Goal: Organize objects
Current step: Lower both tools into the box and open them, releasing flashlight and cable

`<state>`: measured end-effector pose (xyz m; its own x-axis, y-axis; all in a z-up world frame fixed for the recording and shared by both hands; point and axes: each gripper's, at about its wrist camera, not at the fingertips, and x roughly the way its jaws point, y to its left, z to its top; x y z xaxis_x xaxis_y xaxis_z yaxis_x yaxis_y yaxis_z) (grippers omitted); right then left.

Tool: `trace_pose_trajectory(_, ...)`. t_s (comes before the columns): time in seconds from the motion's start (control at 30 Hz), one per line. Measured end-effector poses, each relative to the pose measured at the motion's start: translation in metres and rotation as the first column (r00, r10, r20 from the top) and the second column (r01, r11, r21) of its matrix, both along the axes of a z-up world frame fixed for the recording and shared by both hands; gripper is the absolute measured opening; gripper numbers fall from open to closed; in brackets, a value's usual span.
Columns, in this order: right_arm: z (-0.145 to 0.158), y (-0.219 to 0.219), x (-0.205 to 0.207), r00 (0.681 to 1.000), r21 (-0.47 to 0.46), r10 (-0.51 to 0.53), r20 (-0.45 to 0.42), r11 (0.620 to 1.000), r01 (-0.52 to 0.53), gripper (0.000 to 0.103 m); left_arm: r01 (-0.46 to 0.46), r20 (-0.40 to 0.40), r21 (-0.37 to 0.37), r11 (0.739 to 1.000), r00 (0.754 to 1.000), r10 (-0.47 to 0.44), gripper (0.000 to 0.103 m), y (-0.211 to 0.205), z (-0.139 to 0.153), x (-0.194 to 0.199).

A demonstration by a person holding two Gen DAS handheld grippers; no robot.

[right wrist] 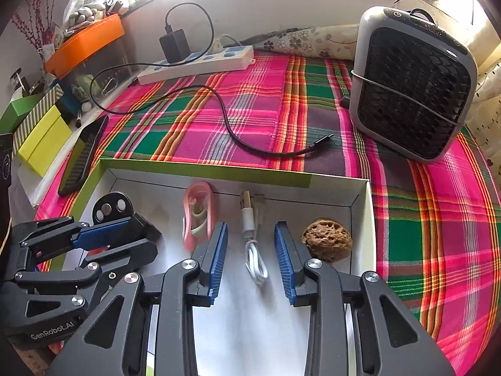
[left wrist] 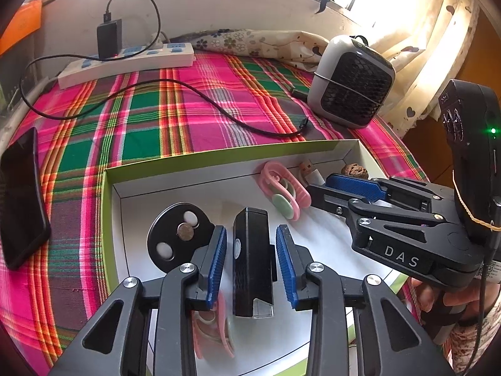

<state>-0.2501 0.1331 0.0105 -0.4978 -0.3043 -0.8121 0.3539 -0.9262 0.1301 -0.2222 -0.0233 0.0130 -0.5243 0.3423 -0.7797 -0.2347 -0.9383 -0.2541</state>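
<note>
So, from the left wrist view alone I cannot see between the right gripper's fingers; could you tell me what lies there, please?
Observer: A short white coiled USB cable lies on the floor of the white cardboard box, between the blue ribbed pads of the right gripper.
Operator: Thank you. Do the pads press on it?
Observer: No, a clear gap shows on both sides; the gripper is open.
Operator: Is anything close by on its right?
Observer: A brown wrinkled walnut sits just outside the right-hand pad, near the box's corner, apart from the cable.
</note>
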Motion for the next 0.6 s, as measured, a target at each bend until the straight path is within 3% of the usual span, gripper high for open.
trace_pose_trajectory(0.13,0.001,0.000,0.003,1.000,0.004,0.000,-0.001,1.000,0.000,0.033,0.007,0.004,0.008,1.000,1.000,-0.007,0.037,0.002,0.003,0.001)
trace_pose_trajectory(0.6,0.014,0.007,0.023,1.000,-0.025,-0.007,-0.026,1.000,0.007,0.039,-0.006,-0.014,0.019,1.000,1.000,0.006,0.039,0.000,0.015,0.014)
